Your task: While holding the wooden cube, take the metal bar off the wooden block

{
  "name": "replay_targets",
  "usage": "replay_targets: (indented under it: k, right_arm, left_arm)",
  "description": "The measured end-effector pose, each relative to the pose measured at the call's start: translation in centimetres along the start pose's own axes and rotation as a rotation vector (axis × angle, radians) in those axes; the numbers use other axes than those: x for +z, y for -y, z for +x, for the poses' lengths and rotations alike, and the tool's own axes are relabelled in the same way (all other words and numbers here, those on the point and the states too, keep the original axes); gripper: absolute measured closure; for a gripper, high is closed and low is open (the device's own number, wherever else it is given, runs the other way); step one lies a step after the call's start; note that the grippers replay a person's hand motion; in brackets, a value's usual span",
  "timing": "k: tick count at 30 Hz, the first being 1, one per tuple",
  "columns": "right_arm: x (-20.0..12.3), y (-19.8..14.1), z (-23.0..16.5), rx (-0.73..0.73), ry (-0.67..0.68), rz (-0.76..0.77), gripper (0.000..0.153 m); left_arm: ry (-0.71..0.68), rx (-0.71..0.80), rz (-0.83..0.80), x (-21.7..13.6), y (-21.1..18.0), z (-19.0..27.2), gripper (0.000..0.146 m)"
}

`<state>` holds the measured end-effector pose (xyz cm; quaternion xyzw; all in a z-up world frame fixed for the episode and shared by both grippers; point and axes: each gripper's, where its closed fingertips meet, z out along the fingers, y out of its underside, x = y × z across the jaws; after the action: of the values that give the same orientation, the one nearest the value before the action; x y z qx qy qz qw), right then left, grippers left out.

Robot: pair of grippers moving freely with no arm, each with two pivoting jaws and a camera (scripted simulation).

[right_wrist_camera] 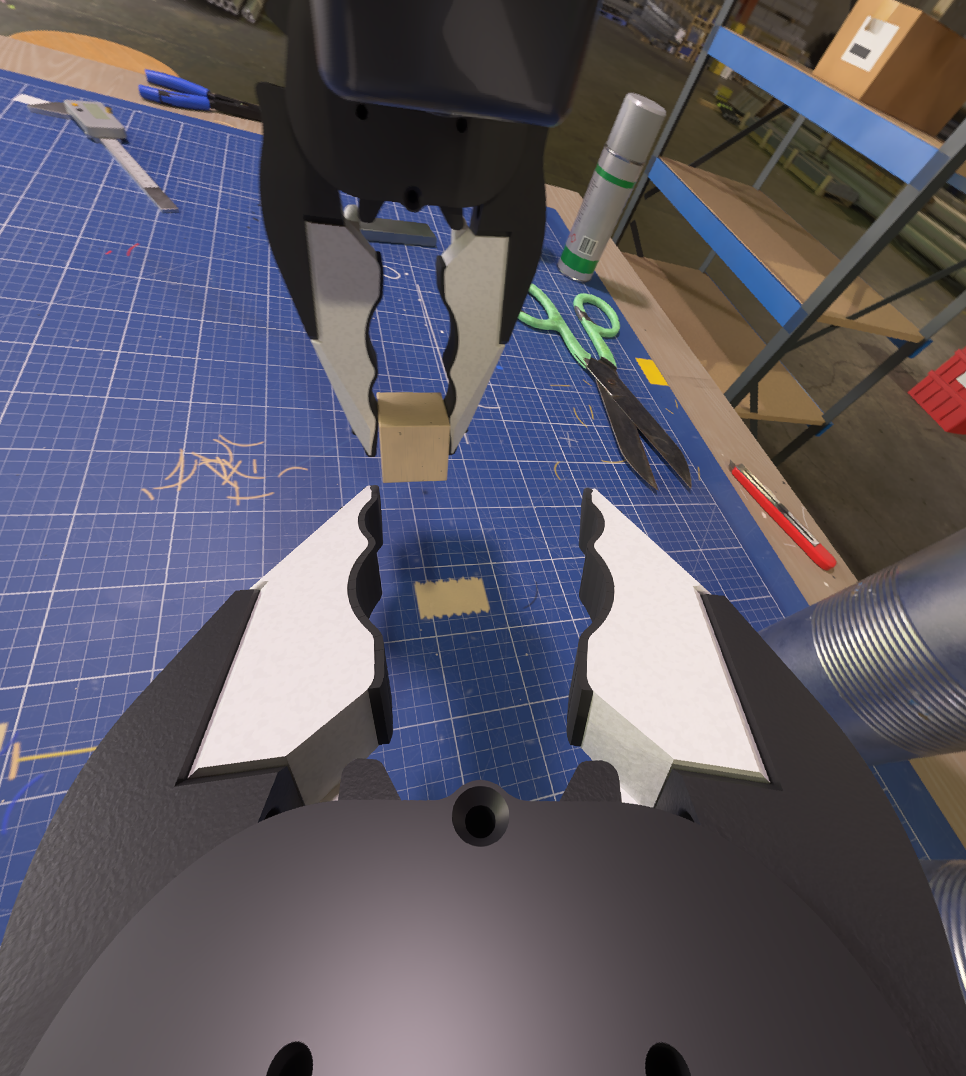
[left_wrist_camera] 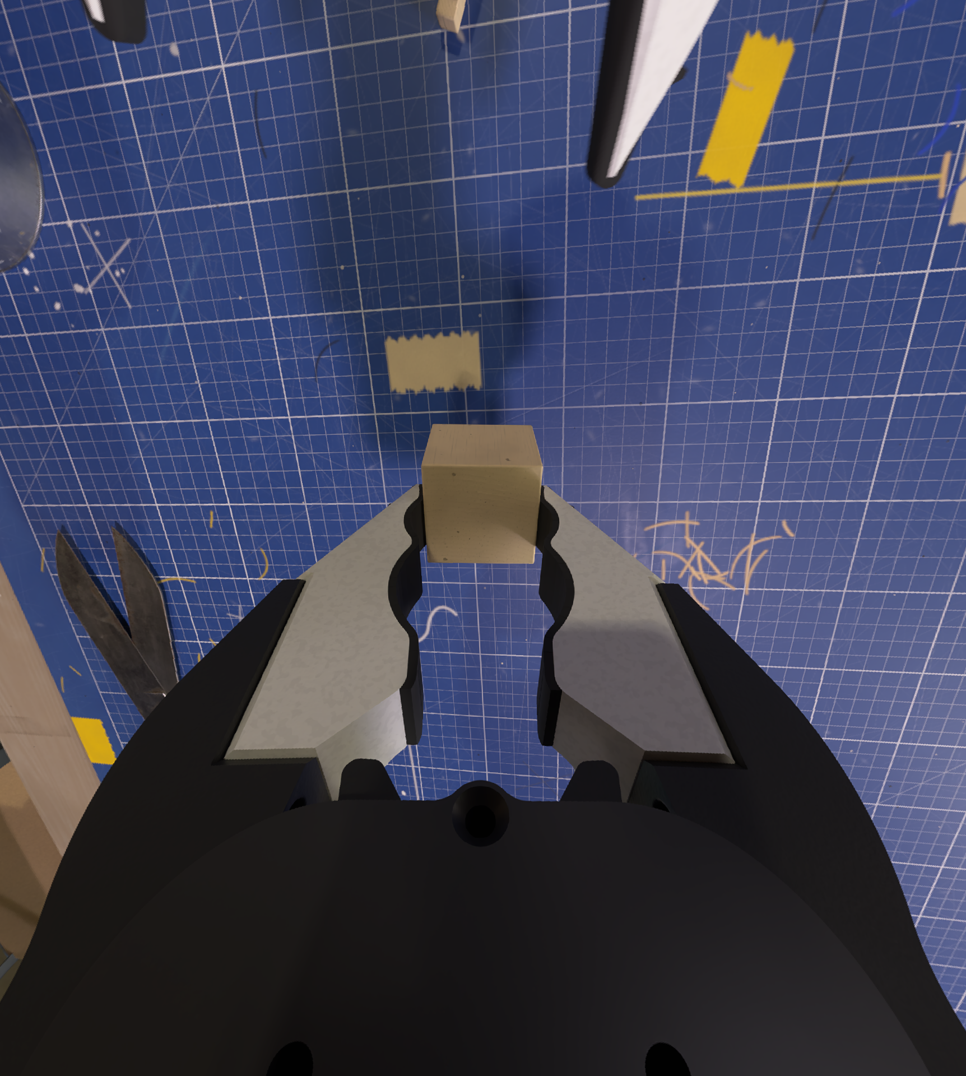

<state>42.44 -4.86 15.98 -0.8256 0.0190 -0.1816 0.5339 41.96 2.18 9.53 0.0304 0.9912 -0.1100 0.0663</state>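
My left gripper (left_wrist_camera: 480,494) is shut on the wooden cube (left_wrist_camera: 480,518) and holds it above the blue cutting mat (left_wrist_camera: 702,407). The right wrist view shows this gripper (right_wrist_camera: 414,449) straight ahead, pointing down with the cube (right_wrist_camera: 414,445) at its tips. My right gripper (right_wrist_camera: 482,495) is open and empty, just short of the cube. One of its fingers (left_wrist_camera: 649,81) shows at the top of the left wrist view. A small wooden piece (left_wrist_camera: 450,13) sits at that view's top edge. A grey metal bar (right_wrist_camera: 405,233) shows behind the left gripper; what it rests on is hidden.
Green-handled scissors (right_wrist_camera: 603,349) and a red utility knife (right_wrist_camera: 783,518) lie near the mat's right edge. A spray can (right_wrist_camera: 609,186), a caliper (right_wrist_camera: 102,128) and blue pliers (right_wrist_camera: 184,90) lie farther off. A ribbed metal duct (right_wrist_camera: 905,640) juts in at the right. Blue shelving (right_wrist_camera: 818,174) stands beyond the table.
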Motion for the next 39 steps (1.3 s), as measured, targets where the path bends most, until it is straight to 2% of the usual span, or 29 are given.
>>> replay_targets:
  k: [5, 8, 10, 14, 17, 20, 23, 28, 32, 34, 36, 38, 39]
  right_arm:
    - [0.0, 0.3, -0.6, -0.026, 0.033, 0.011, 0.083]
    - [-0.7, -0.7, 0.4, -0.067, -0.020, -0.068, 0.084]
    - [-2.2, -2.8, 1.3, -0.041, -0.031, -0.201, 0.090]
    - [-5.9, -7.8, 0.1, 0.187, 0.152, -0.466, 0.111]
    - [-7.0, -12.1, -0.6, 0.196, 0.173, -0.713, 0.120]
    - [-7.0, -15.4, -1.8, 0.225, 0.217, -0.927, 0.122]
    - [-7.3, -17.7, -1.6, 0.241, 0.171, -1.100, 0.124]
    - [-6.2, -17.7, -1.0, 0.238, 0.137, -1.066, 0.127]
    - [-6.3, -18.5, -1.0, 0.247, 0.134, -1.105, 0.129]
    - [-6.3, -18.7, -1.0, 0.266, 0.140, -1.104, 0.142]
    - [-6.2, -18.6, -1.3, 0.297, 0.157, -1.100, 0.145]
    - [-5.7, -17.4, -1.7, 0.364, 0.196, -1.026, 0.145]
    - [-5.2, -16.2, -1.7, 0.412, 0.215, -0.941, 0.145]
  left_arm:
    - [0.003, -0.024, -0.003, -0.1, -0.5, -0.3, 0.110]
    - [-0.001, -0.021, -0.006, 0.0, -0.6, -0.3, 0.110]
    - [0.004, -0.023, -0.021, 0.1, -0.8, -0.4, 0.110]
    - [0.004, -0.033, -0.035, 0.2, -1.2, -0.5, 0.110]
    - [0.004, -0.035, -0.041, 0.1, -1.5, -0.5, 0.110]
    - [0.004, -0.047, -0.043, 0.0, -1.7, -0.5, 0.110]
    - [0.001, -0.050, -0.054, 0.1, -1.9, -0.5, 0.110]
    - [0.001, -0.046, -0.061, 0.2, -1.8, -0.5, 0.110]
    - [-0.001, -0.049, -0.060, 0.2, -1.8, -0.5, 0.110]
    - [-0.004, -0.048, -0.059, 0.2, -1.8, -0.4, 0.110]
    - [-0.003, -0.045, -0.062, 0.2, -1.8, -0.4, 0.110]
    - [-0.001, -0.042, -0.063, 0.4, -1.7, -0.5, 0.110]
    - [0.003, -0.040, -0.061, 0.5, -1.6, -0.6, 0.110]
